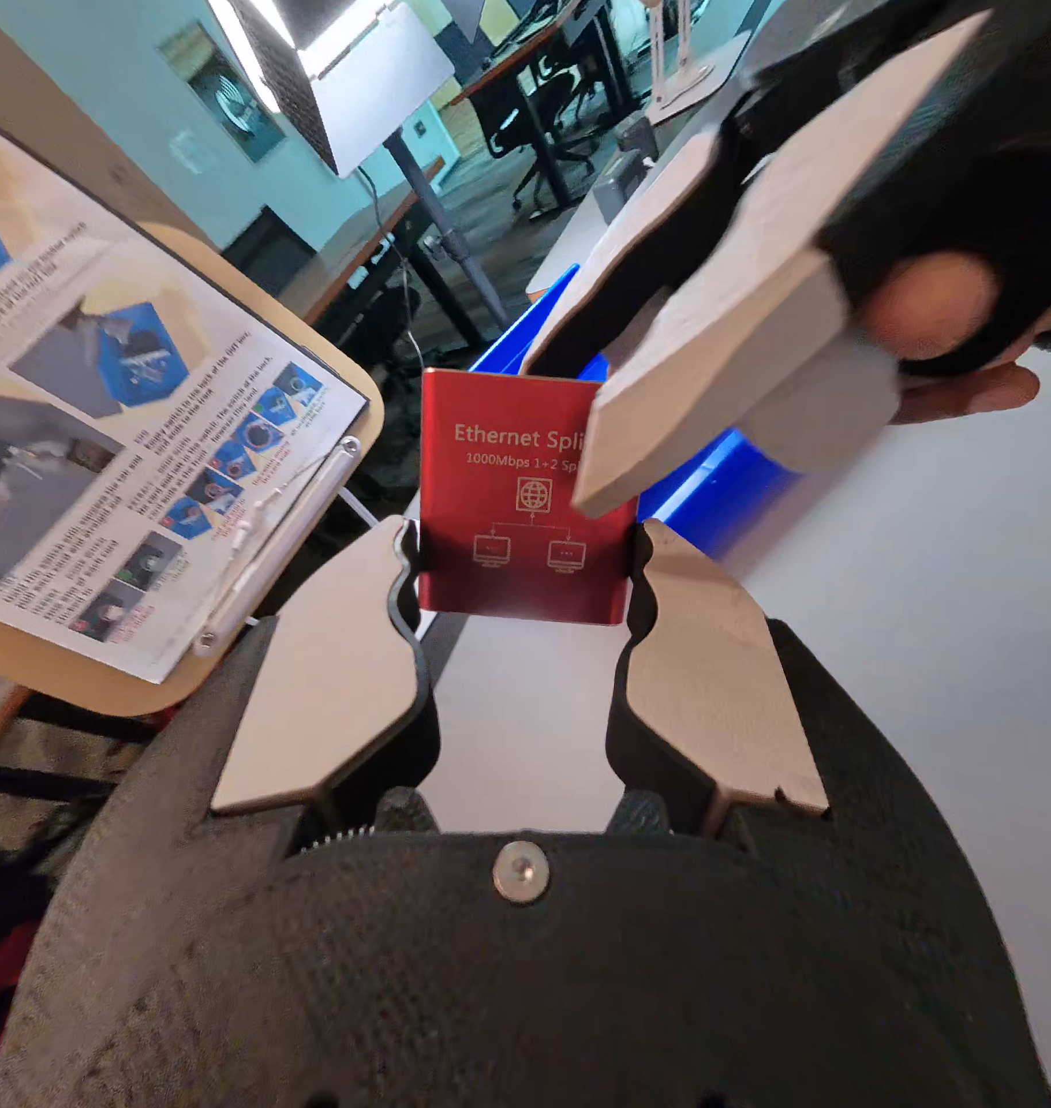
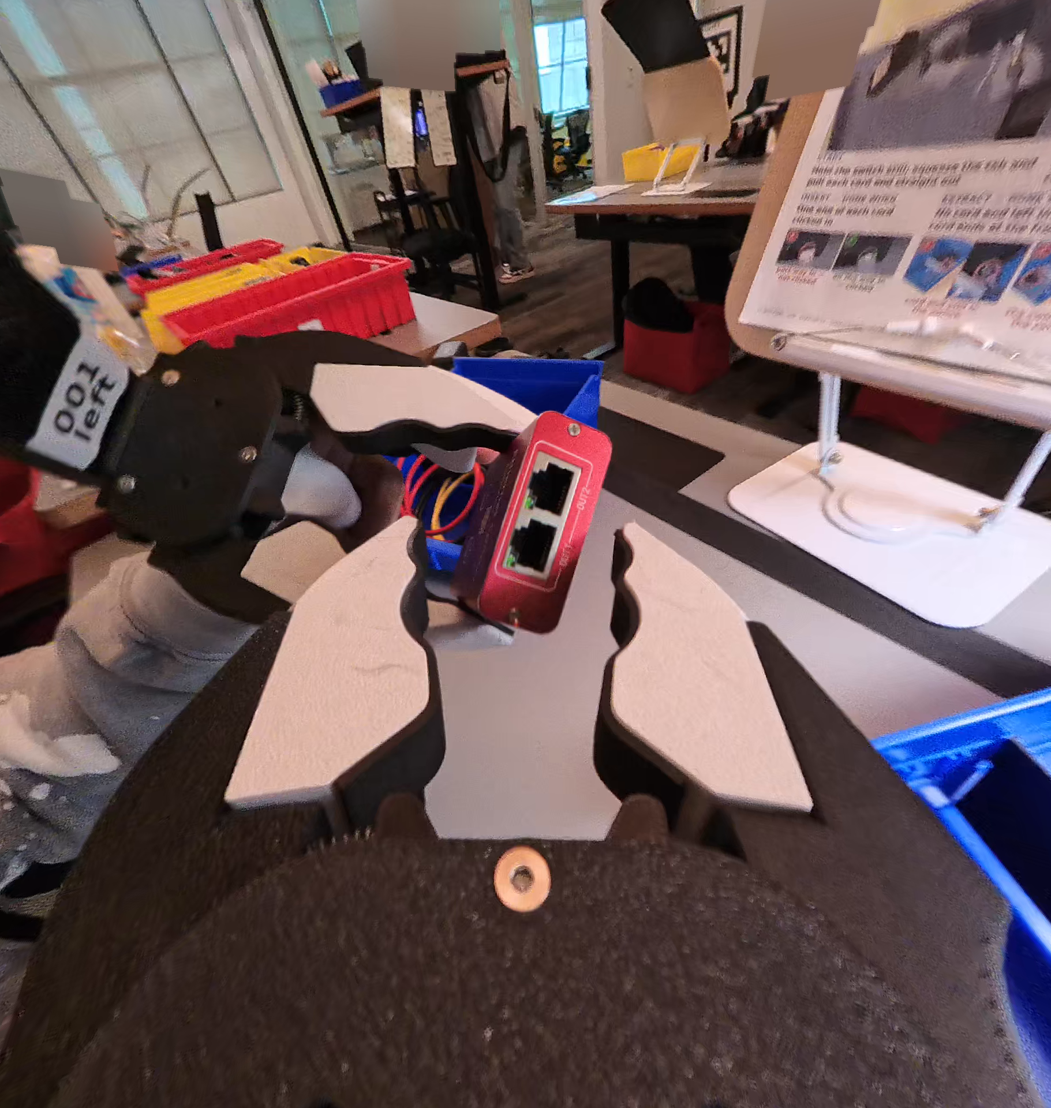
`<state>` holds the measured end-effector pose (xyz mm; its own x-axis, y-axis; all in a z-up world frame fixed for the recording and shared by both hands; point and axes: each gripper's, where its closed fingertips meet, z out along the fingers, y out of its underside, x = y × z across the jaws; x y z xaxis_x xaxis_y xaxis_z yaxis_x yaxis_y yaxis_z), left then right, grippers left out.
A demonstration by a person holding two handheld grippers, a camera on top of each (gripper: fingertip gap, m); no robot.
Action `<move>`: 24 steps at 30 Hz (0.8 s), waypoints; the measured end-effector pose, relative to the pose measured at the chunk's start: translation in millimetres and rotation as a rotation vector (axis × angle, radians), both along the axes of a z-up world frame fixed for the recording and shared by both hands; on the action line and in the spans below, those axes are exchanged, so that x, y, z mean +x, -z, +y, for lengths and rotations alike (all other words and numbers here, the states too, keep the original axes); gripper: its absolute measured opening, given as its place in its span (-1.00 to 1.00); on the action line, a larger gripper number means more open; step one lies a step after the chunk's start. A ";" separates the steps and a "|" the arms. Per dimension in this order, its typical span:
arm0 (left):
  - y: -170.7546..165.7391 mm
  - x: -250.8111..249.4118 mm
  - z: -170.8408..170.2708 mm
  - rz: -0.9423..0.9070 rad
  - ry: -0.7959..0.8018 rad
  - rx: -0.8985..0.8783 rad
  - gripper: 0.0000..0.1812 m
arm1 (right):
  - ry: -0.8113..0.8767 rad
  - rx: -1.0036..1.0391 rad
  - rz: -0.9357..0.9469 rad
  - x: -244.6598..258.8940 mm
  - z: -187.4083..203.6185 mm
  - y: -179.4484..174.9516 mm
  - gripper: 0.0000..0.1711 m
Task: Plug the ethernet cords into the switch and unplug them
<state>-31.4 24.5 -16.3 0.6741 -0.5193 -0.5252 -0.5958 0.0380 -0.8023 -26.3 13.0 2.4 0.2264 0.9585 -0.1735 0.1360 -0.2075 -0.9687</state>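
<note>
While the left tool (image 1: 526, 530) pinches the red switch (image 1: 520, 479), only the right view shows its two ports (image 2: 544, 509) bare, seemingly, before the spread right tool (image 2: 517, 542).

Left tongs (image 1: 526, 542) clamped shut on their load; right tongs (image 2: 514, 548) spread, holding nothing.

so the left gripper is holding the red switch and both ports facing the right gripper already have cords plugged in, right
Not quite. The left gripper does hold the red switch, but the right wrist view shows both ports empty; no cord is plugged in. The right gripper is open.
</note>
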 end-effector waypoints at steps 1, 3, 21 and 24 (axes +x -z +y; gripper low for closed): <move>0.6 1.9 1.0 0.033 -0.013 0.029 -0.24 | -0.029 -0.037 0.017 -1.9 -0.5 3.5 -0.37; 1.2 3.7 2.2 0.094 -0.029 0.086 -0.24 | -0.076 -0.110 0.043 -5.2 0.5 10.8 -0.56; -73.4 55.0 -84.8 -0.696 0.609 -0.158 -0.55 | -0.647 -0.054 0.701 44.0 -62.3 -64.4 -0.68; -69.0 50.1 -82.4 -0.620 0.555 -0.152 -0.67 | -0.622 0.020 0.658 39.6 -66.0 -60.0 -0.68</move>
